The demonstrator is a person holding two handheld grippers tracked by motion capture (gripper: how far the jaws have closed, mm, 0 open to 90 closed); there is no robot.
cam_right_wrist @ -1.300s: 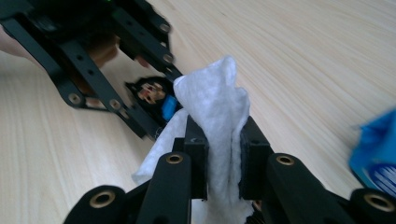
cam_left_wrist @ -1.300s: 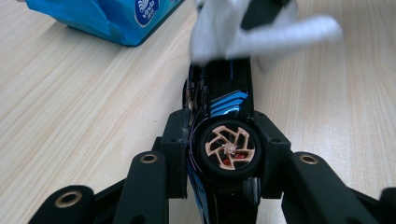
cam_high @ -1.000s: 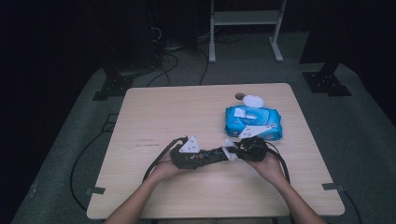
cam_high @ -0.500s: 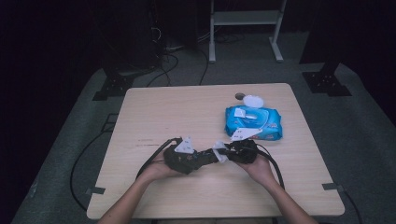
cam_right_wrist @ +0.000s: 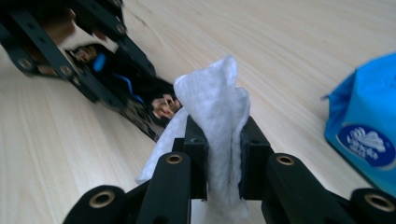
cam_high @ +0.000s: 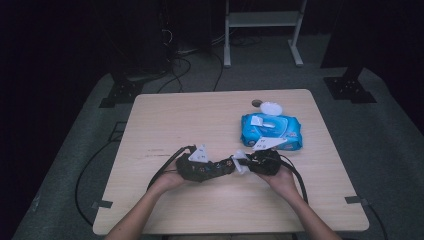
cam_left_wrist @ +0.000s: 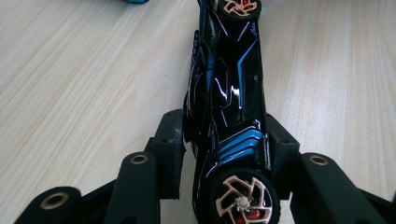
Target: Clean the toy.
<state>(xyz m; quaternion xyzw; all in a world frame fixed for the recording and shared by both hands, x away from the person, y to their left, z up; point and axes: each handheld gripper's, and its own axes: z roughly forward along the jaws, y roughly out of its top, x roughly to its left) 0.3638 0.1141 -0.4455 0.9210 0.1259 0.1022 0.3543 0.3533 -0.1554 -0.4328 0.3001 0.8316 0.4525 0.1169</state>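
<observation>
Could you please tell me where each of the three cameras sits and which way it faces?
High view: above the person's side, looking forward and down at the table; forearms and both grippers show.
Left gripper view: rides the left gripper, looking along its jaws clamping a black toy car.
Right gripper view: rides the right gripper, jaws pinching a white wipe.
Shared: the right gripper view also shows the car.

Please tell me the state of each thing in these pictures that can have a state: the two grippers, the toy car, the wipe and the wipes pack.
Left gripper: jaws just closing, pads against the toy car's sides.
Toy car: on its side, gripped.
Right gripper: shut on the wipe.
Wipe: crumpled, pinched upright.
Wipes pack: flat on the table, flap open.
</observation>
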